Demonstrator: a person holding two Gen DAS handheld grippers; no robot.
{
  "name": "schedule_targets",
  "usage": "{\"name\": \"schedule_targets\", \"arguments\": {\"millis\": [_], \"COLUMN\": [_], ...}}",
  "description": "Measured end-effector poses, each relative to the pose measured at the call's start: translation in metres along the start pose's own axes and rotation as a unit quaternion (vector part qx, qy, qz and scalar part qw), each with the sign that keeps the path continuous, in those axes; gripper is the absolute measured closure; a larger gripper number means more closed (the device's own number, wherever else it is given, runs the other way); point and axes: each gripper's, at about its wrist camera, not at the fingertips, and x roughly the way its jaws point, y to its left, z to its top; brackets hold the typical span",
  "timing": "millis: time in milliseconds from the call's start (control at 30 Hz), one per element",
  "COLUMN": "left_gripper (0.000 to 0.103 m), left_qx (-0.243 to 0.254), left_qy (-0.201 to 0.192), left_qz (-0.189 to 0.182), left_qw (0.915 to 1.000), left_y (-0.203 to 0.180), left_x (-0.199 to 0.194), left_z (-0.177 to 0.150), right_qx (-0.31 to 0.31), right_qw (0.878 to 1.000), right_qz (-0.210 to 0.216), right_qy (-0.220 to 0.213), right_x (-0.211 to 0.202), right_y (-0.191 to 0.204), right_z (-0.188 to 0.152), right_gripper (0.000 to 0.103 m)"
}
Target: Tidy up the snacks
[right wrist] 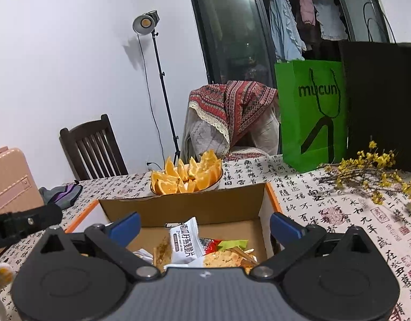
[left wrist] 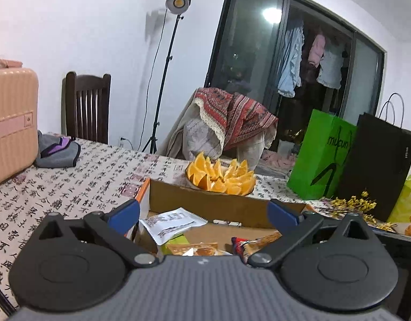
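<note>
Left gripper [left wrist: 203, 212]: blue-tipped fingers spread wide, nothing between them; it hangs above the near edge of the cardboard box [left wrist: 221, 203].
Right gripper [right wrist: 204, 224]: fingers also wide apart, holding nothing, poised over the same box [right wrist: 178, 206] from its near side.
Box: open-topped, brown inside, orange trim on the outer edge; it sits on the table [left wrist: 72, 176] covered with a calligraphy-print cloth.
Snacks: all seen lie inside the box. In the left view, a white printed packet [left wrist: 172, 223] leans against the left wall, with an orange-toned wrapper [left wrist: 194, 248] and a red-patterned one [left wrist: 239, 243] beside it nearer the camera. In the right view, a white packet with black characters [right wrist: 184, 240] stands tilted mid-box, a cracker-like snack in clear wrap [right wrist: 223, 258] just right of it, a green wrapper [right wrist: 232, 243] behind.
Bowl of orange wedges [right wrist: 186, 176]: just beyond the box's far wall, on the table.
Green paper bag [right wrist: 311, 112]: upright at the far right of the table, touching or just beside a black bag [right wrist: 382, 101].
Yellow flower sprigs [right wrist: 371, 165]: lying on the cloth in front of the bags.
Pink suitcase [left wrist: 11, 123]: far left, on the table, a grey-purple pouch [left wrist: 58, 149] beside it.
Background: dark wooden chair [left wrist: 86, 107], light stand [left wrist: 176, 2], chair draped in patterned cloth [left wrist: 232, 117].
</note>
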Motion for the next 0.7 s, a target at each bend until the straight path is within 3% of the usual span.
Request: {"name": "schedule_targets", "arguments": {"millis": [300,700], "left_gripper": [0.0,0.0], "left_qx": [0.02,0.044], "left_qy": [-0.03,-0.029], "left_qz": [-0.005,-0.026], "left_qw": [0.9993,0.9983], "left_y": [-0.006,0.007], "left_x": [-0.048,-0.118], "left_z": [0.002,-0.02], "right_qx": [-0.009,-0.036], "right_qw": [1.0,0.999], "right_qz": [0.0,0.018], "right_qy": [-0.003,0.005], "right_x": [-0.038,-0.116], "right_y": [0.005,0.01], "right_z": [-0.004,-0.038], "right_gripper": [0.0,0.0]}}
